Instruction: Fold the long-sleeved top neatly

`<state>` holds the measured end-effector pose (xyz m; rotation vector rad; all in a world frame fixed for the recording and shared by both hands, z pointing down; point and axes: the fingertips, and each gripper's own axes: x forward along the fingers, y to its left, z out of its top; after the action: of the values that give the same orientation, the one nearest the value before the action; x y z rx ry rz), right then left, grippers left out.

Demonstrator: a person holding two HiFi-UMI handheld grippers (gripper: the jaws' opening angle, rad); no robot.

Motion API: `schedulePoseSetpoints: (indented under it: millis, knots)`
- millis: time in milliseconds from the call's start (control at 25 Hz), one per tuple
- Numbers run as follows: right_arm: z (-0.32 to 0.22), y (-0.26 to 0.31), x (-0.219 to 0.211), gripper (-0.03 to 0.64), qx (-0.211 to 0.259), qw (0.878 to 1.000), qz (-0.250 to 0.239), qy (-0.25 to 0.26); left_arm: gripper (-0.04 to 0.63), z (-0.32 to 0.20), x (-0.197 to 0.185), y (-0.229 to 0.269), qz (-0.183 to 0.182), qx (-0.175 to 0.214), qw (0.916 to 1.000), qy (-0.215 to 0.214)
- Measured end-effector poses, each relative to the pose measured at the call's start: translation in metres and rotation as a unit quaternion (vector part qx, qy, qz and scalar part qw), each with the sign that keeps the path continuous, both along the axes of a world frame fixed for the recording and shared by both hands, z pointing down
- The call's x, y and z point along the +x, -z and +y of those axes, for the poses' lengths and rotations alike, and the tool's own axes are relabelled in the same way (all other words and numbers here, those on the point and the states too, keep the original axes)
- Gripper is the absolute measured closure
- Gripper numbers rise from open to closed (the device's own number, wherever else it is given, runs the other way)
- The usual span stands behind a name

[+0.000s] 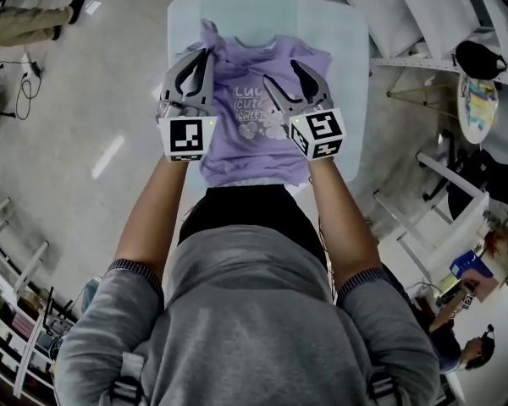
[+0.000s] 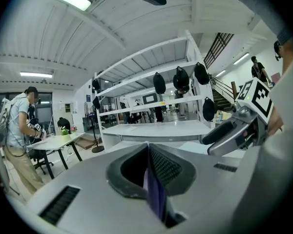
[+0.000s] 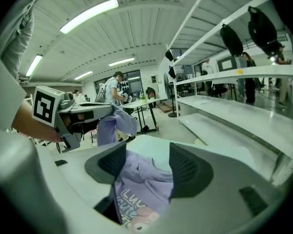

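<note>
Likely the sleeve fold: your left gripper pinches the lilac printed long-sleeved top near the far-left corner of the pale tabletop. Your right gripper gapes empty. Next, lay the cloth inward.

The top lies in the middle of the table, collar at the far side, hem toward the person. The left gripper is at the top's left edge, with a fold of it between its jaws. The right gripper is above the top's right half. A rack stands to the table's right.
</note>
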<state>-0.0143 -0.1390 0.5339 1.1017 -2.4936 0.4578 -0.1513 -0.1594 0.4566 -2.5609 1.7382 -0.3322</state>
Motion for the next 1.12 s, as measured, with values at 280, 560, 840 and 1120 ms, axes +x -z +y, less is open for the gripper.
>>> schedulePoseSetpoints:
  millis: [280,560,840,1120]
  knots:
    - [0.004,0.0,0.071,0.327,0.003,0.999,-0.004,-0.038,0.571,-0.002,0.08,-0.02,-0.03,0.0,0.9988,-0.039]
    - [0.018,-0.016,0.126,0.327,-0.01,0.998,-0.004,-0.063,0.571,0.005,0.153,-0.067,-0.09,-0.004,0.9919,-0.089]
    - [0.035,-0.045,0.155,0.325,-0.035,0.997,0.002,-0.065,0.408,0.042,0.203,-0.155,-0.185,-0.086,0.9608,-0.188]
    - [0.051,-0.06,0.166,0.324,-0.058,0.997,0.002,-0.051,0.336,0.073,0.183,-0.153,-0.136,-0.133,0.9681,-0.163]
